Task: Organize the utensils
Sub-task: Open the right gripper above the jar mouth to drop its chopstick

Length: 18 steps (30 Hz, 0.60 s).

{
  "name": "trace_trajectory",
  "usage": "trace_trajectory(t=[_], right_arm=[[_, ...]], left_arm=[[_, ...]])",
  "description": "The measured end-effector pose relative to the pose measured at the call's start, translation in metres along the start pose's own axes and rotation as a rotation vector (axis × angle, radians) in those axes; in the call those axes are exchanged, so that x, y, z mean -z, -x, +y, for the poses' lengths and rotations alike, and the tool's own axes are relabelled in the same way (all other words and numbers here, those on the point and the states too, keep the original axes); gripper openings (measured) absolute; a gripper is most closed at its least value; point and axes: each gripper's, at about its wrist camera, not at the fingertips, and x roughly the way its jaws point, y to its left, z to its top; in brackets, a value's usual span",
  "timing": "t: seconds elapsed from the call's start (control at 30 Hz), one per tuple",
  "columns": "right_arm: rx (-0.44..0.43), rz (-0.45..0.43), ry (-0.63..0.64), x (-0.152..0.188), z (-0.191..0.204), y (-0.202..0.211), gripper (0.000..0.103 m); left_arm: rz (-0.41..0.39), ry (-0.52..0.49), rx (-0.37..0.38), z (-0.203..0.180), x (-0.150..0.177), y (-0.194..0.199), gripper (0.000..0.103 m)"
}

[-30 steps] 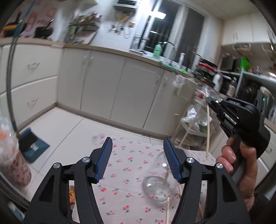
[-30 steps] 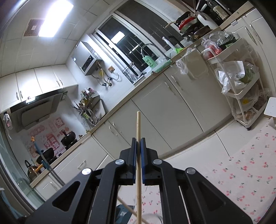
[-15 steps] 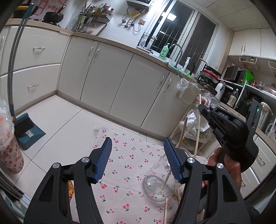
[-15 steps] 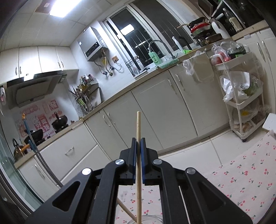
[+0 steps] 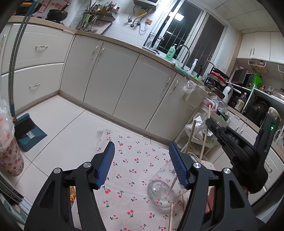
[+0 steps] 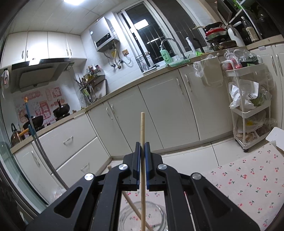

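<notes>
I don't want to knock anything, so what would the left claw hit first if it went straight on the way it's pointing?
Probably the cherry-print cloth: the open left claw points slightly downward at bare cloth. The glass jar sits off by its right finger, so depth is uncertain.

Cool white light pours from a ceiling panel (image 6: pixel 73 1), glaring at the top of the right wrist view and mirrored in the dark window (image 5: pixel 178 16). Both fisheye pictures are sharp at centre, bend the cabinets (image 5: pixel 113 76) hard, and fade to black at the corners.
</notes>
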Motion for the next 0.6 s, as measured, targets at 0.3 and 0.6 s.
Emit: trace_trajectory(t=[0.3, 0.6], right_arm=[[0.012, 0.058, 0.027, 0.005, -0.002, 0.026, 0.025], [0.098, 0.148, -0.04, 0.013, -0.043, 0.094, 0.025]], left_arm=[[0.01, -0.026, -0.012, -0.009, 0.005, 0.013, 0.068], [0.143, -0.074, -0.019, -0.025, 0.04, 0.031, 0.071]])
